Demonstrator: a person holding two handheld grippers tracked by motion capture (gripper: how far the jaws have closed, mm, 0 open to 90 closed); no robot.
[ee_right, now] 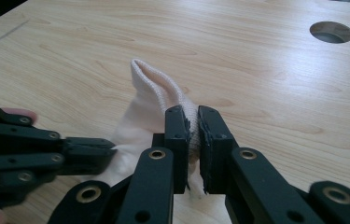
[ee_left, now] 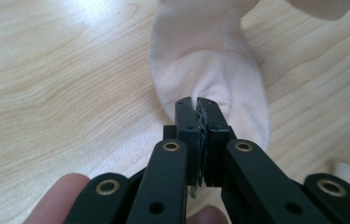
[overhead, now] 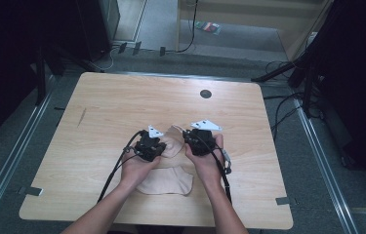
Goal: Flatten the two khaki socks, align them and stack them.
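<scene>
left gripper (ee_left: 198,103) clamped on sock (ee_left: 210,60) | right gripper (ee_right: 192,114) clamped on its cuff | both grips made; sock not yet lifted off bench (overhead: 112,102)

In the high view the middle of the pale sock (overhead: 167,179) lies hidden under both hands and the two grippers above it, while beyond the surface (overhead: 122,97) a small coloured item (overhead: 209,28) on the floor is too tiny and blurred to identify.
</scene>
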